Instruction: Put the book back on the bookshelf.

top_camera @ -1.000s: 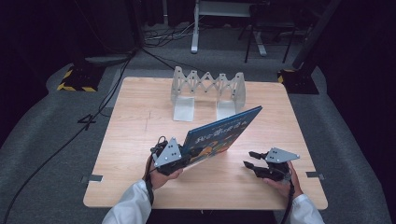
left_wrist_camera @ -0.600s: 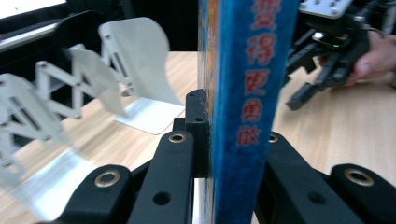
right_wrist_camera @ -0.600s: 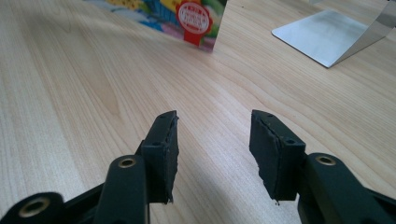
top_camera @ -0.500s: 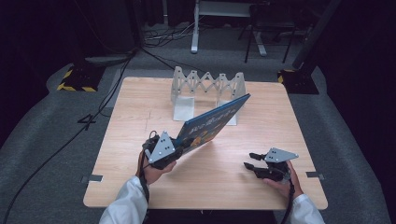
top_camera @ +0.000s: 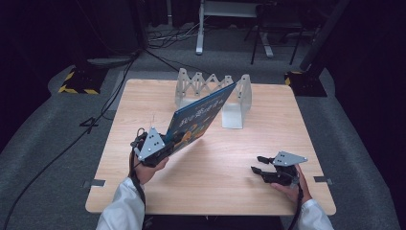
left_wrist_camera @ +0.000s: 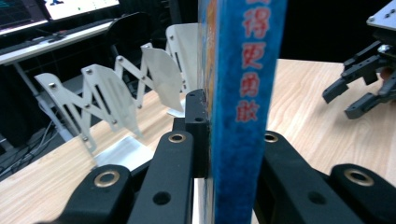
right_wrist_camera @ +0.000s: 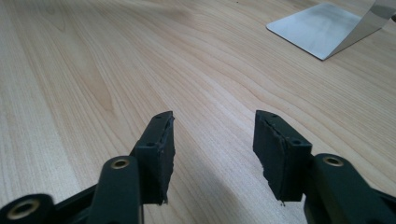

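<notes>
— Dark room, grey floor with cables, pale wooden table (top_camera: pixel 210 191) in the middle. On it?

— At the far edge, a white folding book rack (top_camera: pixel 214 91) with zigzag links and flat metal base plates. Nothing standing in its slots.

— And the book?

— Blue picture book (top_camera: pixel 201 117), lifted off the table and tilted, its far corner up against the rack, just over a base plate. Near corner pinched in the left gripper (top_camera: pixel 168 146).

— Shown how, up close?

— In the left gripper view: blue spine (left_wrist_camera: pixel 243 102) with red characters standing upright between the two black jaws, pads pressed against both covers. Rack (left_wrist_camera: pixel 112 93) behind it at the left; right gripper (left_wrist_camera: pixel 362 91) farther off at the right, low over the wood. Cover art readable from the high view alone, spine lettering from the gripper view alone.

— Right gripper?

— Held in the hand near the table's right front corner (top_camera: pixel 262 170), well apart from the book. Seen in its own view (right_wrist_camera: pixel 212 140): jaws spread, just been opening, bare wood grain between the pads, corner of a metal base plate (right_wrist_camera: pixel 322 30) at the upper right.
</notes>
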